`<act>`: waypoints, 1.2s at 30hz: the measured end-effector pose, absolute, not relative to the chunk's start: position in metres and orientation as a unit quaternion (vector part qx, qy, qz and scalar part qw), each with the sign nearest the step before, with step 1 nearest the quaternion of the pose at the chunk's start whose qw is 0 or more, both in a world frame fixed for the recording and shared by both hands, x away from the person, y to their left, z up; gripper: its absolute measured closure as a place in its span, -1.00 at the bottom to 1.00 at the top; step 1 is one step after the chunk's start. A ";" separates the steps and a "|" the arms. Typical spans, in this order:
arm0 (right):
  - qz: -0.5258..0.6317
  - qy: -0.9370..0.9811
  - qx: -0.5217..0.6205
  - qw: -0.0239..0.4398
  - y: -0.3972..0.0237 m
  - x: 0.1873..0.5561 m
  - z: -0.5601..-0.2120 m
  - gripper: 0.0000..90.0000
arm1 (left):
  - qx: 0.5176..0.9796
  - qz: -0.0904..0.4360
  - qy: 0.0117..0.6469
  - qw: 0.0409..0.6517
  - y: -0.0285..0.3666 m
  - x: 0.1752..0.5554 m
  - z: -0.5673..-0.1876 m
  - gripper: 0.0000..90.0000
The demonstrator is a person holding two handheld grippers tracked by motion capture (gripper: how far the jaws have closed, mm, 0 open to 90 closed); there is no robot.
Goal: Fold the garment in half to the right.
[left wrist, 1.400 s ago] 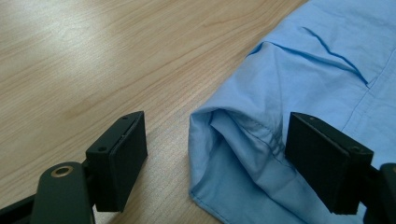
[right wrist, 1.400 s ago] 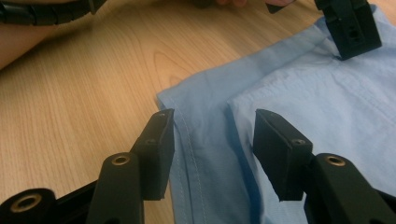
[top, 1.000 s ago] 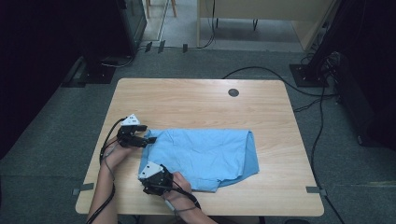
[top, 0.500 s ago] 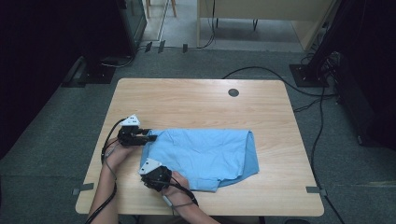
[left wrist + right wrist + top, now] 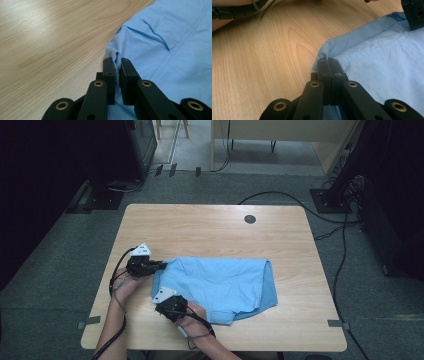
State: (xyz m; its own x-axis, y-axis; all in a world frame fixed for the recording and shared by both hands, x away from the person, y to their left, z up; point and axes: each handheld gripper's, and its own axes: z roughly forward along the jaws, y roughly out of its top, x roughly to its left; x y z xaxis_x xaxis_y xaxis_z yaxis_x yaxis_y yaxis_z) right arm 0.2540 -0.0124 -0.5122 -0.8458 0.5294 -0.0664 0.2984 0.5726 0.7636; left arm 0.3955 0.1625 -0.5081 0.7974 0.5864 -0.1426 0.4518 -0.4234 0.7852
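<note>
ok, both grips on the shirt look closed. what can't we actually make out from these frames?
- Left gripper view: how deep the blue shirt fold runs between the pads; the jaws cover it.
- Right gripper view: how much cloth is pinched; the jaws meet over the shirt's edge.
- High view: both sets of fingertips, too small and hidden under the gripper bodies; the shirt's layers underneath; the person's elbows, cut off by the bottom edge.
- Small dark disc on the table: too small to identify.

The shirt [image 5: 220,285] lies on the table [image 5: 200,227], toward its near edge and between its left and right edges. The left gripper [image 5: 161,266] sits at the shirt's far left corner, the right gripper [image 5: 167,302] at its near left corner, nearer the table's near edge.
</note>
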 end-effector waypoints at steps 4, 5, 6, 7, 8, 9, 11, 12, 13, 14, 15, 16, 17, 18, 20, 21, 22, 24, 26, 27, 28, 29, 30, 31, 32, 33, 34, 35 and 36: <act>0.412 0.869 0.230 0.153 -0.019 0.246 -0.497 1.00 | 0.843 0.099 0.297 0.437 0.160 0.391 -0.494 0.88; 0.412 0.869 0.230 0.153 -0.019 0.246 -0.497 1.00 | 0.847 0.106 0.291 0.432 0.158 0.389 -0.486 0.88; 0.412 0.869 0.230 0.153 -0.019 0.246 -0.497 1.00 | 0.847 0.106 0.291 0.432 0.158 0.389 -0.486 0.88; 0.421 0.864 0.228 0.156 -0.022 0.243 -0.491 1.00 | 0.850 0.120 0.282 0.429 0.155 0.385 -0.475 0.88; 0.421 0.864 0.228 0.156 -0.022 0.243 -0.491 1.00 | 0.850 0.120 0.282 0.429 0.155 0.385 -0.475 0.88; 0.431 0.859 0.226 0.158 -0.026 0.240 -0.481 1.00 | 0.850 0.120 0.282 0.429 0.155 0.385 -0.475 0.88; 0.433 0.858 0.225 0.161 -0.027 0.240 -0.479 1.00 | 0.850 0.121 0.281 0.428 0.156 0.384 -0.466 0.88; 0.440 0.855 0.221 0.166 -0.029 0.236 -0.471 1.00 | 0.850 0.121 0.281 0.428 0.156 0.384 -0.466 0.88; 0.440 0.855 0.221 0.166 -0.029 0.236 -0.471 1.00 | 0.846 0.117 0.282 0.437 0.158 0.383 -0.452 0.88; 0.440 0.855 0.221 0.166 -0.029 0.236 -0.471 1.00 | 0.846 0.117 0.282 0.437 0.158 0.383 -0.452 0.88; 0.449 0.851 0.215 0.170 -0.031 0.234 -0.457 1.00 | 0.846 0.117 0.282 0.437 0.158 0.383 -0.452 0.88; 0.449 0.851 0.215 0.170 -0.031 0.234 -0.457 1.00 | 0.846 0.117 0.282 0.437 0.158 0.383 -0.452 0.88; 0.452 0.849 0.215 0.172 -0.031 0.233 -0.455 1.00 | 0.847 0.122 0.278 0.437 0.158 0.381 -0.444 0.88; 0.452 0.849 0.215 0.172 -0.031 0.233 -0.455 1.00 | 0.847 0.122 0.278 0.437 0.158 0.381 -0.444 0.88; 0.453 0.849 0.211 0.170 -0.031 0.232 -0.450 1.00 | 0.849 0.131 0.276 0.430 0.163 0.377 -0.428 0.88; 0.465 0.845 0.205 0.165 -0.032 0.229 -0.435 1.00 | 0.849 0.131 0.276 0.430 0.163 0.377 -0.428 0.88; 0.465 0.845 0.205 0.165 -0.032 0.229 -0.435 1.00 | 0.849 0.131 0.276 0.430 0.163 0.377 -0.428 0.88; 0.468 0.843 0.206 0.165 -0.032 0.229 -0.434 1.00 | 0.850 0.140 0.278 0.426 0.166 0.374 -0.421 0.88; 0.473 0.841 0.202 0.166 -0.033 0.229 -0.427 1.00 | 0.850 0.149 0.277 0.423 0.172 0.368 -0.408 0.88; 0.473 0.841 0.202 0.166 -0.033 0.229 -0.427 1.00 | 0.850 0.149 0.277 0.423 0.172 0.368 -0.408 0.88; 0.481 0.839 0.194 0.166 -0.034 0.226 -0.416 1.00 | 0.850 0.149 0.277 0.423 0.172 0.368 -0.408 0.88; 0.481 0.839 0.194 0.166 -0.034 0.226 -0.416 1.00 | 0.850 0.149 0.277 0.423 0.172 0.368 -0.408 0.88; 0.481 0.840 0.190 0.167 -0.034 0.226 -0.414 1.00 | 0.852 0.164 0.271 0.418 0.175 0.360 -0.391 0.88; 0.481 0.840 0.190 0.167 -0.034 0.226 -0.414 1.00 | 0.852 0.164 0.271 0.418 0.175 0.360 -0.391 0.88; 0.491 0.836 0.181 0.167 -0.035 0.223 -0.403 1.00 | 0.852 0.164 0.271 0.418 0.175 0.360 -0.391 0.88; 0.491 0.836 0.181 0.167 -0.035 0.223 -0.403 1.00 | 0.852 0.164 0.271 0.418 0.175 0.360 -0.391 0.88; 0.492 0.835 0.180 0.167 -0.035 0.222 -0.401 1.00 | 0.851 0.167 0.269 0.418 0.176 0.357 -0.384 0.88; 0.495 0.835 0.176 0.165 -0.035 0.221 -0.397 1.00 | 0.850 0.171 0.268 0.419 0.177 0.354 -0.377 0.88; 0.495 0.835 0.176 0.165 -0.035 0.221 -0.397 1.00 | 0.850 0.171 0.268 0.419 0.177 0.354 -0.377 0.88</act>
